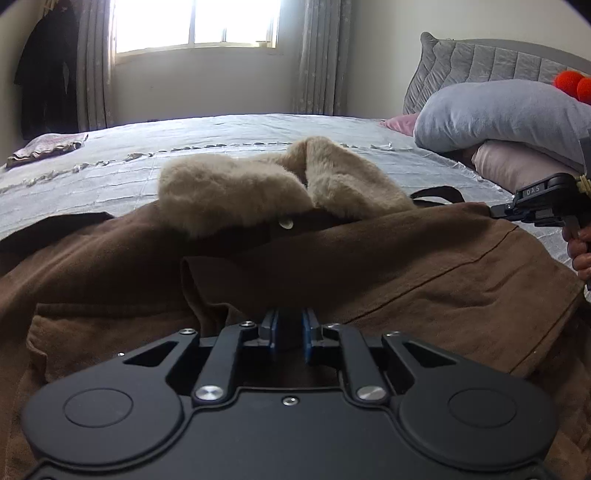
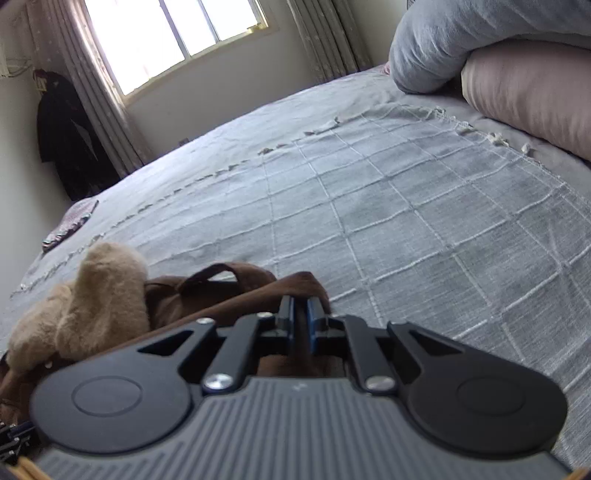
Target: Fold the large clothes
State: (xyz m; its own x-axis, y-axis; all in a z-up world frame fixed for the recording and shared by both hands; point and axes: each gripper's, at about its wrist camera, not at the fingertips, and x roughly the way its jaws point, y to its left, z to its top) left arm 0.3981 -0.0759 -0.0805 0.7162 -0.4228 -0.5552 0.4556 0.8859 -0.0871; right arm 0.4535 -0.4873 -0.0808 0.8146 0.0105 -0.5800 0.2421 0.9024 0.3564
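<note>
Hanging in the far left corner, a dark garment [image 1: 44, 70] drapes against the wall beside grey curtains [image 1: 94, 62] that frame a bright window [image 1: 195, 24]. On the bed's left edge lies a small folded patterned cloth [image 1: 48, 147], well apart from my work. My brown coat [image 1: 369, 266], soft and suede-like with stitched seams, sprawls across the grey bedspread [image 2: 406, 206], a quilt crossed by raised pale lines and small tufts. Its cream fur collar [image 1: 236, 192], thick and fluffy, heaps up at the far side of the coat and blocks my sight of the fabric behind it; a pale button [image 1: 286, 223] sits just below it. My left gripper [image 1: 290, 330] has its blue-lined fingers drawn narrow, pinching a fold of brown cloth at the near edge. My right gripper [image 2: 300, 314] likewise clamps the coat's right corner between close-set fingers, low against the quilt. Further right, a plump grey pillow [image 1: 498, 114] rests on a pink pillow [image 2: 524, 99], with a quilted grey headboard [image 1: 498, 61] and two red pompoms [image 1: 574, 85] behind.
</note>
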